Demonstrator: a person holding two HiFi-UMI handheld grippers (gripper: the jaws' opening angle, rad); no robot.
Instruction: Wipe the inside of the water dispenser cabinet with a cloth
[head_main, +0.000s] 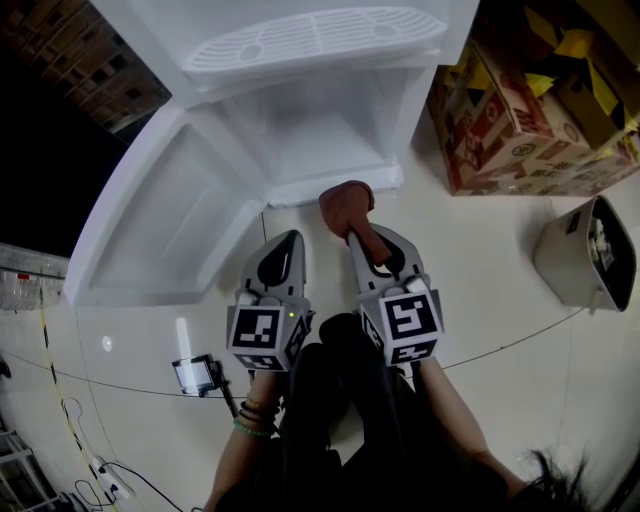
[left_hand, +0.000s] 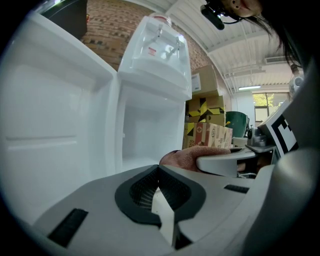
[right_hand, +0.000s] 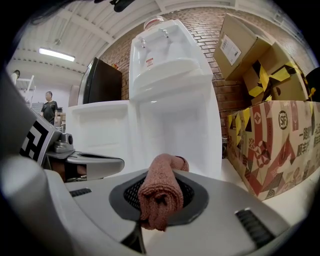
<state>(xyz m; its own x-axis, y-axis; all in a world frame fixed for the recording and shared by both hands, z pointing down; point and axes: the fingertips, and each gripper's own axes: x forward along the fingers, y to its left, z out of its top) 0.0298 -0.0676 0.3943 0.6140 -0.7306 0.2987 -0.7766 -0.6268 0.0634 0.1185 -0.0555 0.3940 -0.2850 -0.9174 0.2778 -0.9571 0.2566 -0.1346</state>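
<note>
Jaws pressed fully together with nothing between them, the left tool (head_main: 287, 243) hangs over the pale tiled floor (head_main: 480, 290). The right tool (head_main: 360, 238) is just beside it at its 3 o'clock. The right tool's jaws are clamped on a rolled reddish-brown cloth (head_main: 347, 205), which bulges out past their tips toward 12 o'clock. In the right gripper view the roll (right_hand: 159, 197) fills the gap between the jaws. The cloth sits just in front of the lower front edge of the white water dispenser cabinet (head_main: 310, 130). The cabinet stands open at 12 o'clock in the head view, its door (head_main: 165, 215) swung wide toward 10 o'clock. Farther off, printed cardboard boxes (head_main: 520, 110) are stacked at 2 o'clock, and a grey container (head_main: 585, 250) rests on the floor at 3 o'clock.
</note>
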